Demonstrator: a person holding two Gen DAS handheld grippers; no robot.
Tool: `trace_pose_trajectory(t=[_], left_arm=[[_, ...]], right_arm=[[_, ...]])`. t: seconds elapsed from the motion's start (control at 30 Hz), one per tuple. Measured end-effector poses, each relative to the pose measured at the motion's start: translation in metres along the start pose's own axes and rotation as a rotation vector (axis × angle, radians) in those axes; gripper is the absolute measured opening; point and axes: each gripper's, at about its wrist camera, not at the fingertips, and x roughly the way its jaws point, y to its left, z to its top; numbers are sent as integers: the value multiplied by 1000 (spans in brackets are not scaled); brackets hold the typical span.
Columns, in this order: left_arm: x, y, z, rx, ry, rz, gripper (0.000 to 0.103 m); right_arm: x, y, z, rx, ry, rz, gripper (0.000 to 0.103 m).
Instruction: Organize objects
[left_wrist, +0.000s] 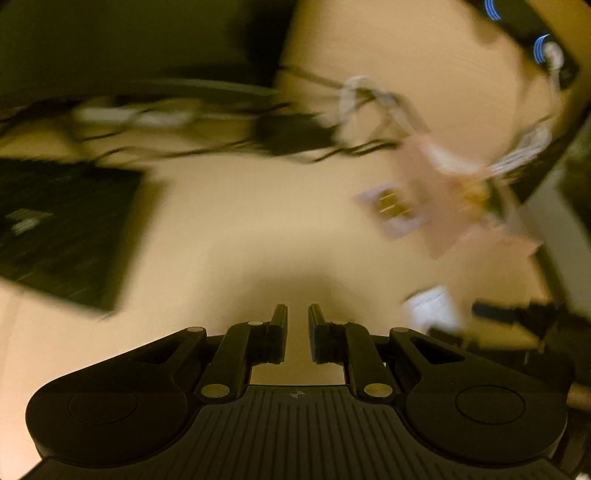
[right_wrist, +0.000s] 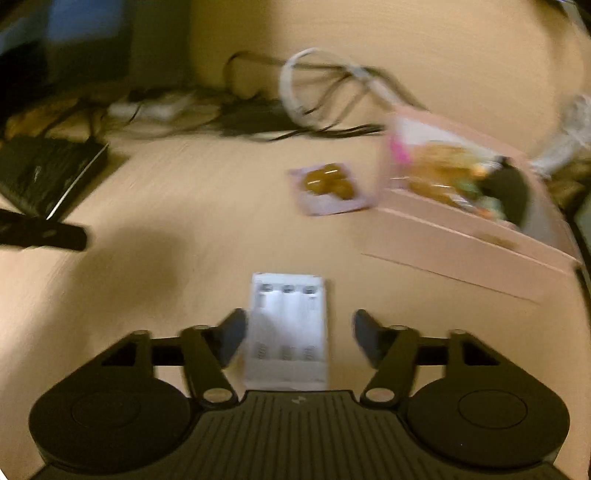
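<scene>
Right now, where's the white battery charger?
In the right wrist view, the white battery charger lies flat on the tan table, between the open right claw fingers, its left edge at the left finger. The pink box sits beyond, to the right.

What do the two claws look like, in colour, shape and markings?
Both are matte black plastic. The left claw has two flat fingers on linkage bars with round silver pivot pins, two round disc housings, and a ribbed base plate bearing a small crosshair mark. The right claw has the same build, with greyish finger pads. No sleeves or hands show.
</scene>
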Motion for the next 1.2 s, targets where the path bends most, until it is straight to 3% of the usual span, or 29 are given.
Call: trace_pose_trajectory(t=[0.07,0.2,0.3,0.47,0.53,0.57,0.8,0.93,1.07,1.2], left_arm=[[16,-17,14,53,-32,-64,13],[65,-57,51,214,-84,-154,13],[115,-79,77,269,-69,-111,13],[166,-95,96,258,-45,-58,14],[177,-107,94,337,-42,-13,16],[179,-109,91,376,-30,9,23],[146,-93,48,489,-25,59,24],[106,-55,20,476,-32,76,25],[76,-23,1,421,-18,40,25],[62,-25,-15,463,-40,53,25]], right_arm=[[-15,-14,-6,46,-33,-21,80],[-34,-42,-24,156,-35,-56,81],[-45,-56,-41,212,-18,-78,82],[-58,-69,-67,221,7,-123,84],[-62,-74,-74,226,16,-130,84],[-65,-78,-77,227,14,-141,84],[-69,-92,-78,237,0,-118,86],[-65,-82,-67,192,-16,-59,88],[-59,-59,-59,120,-14,-4,93],[-60,-39,-57,59,-19,27,96]])
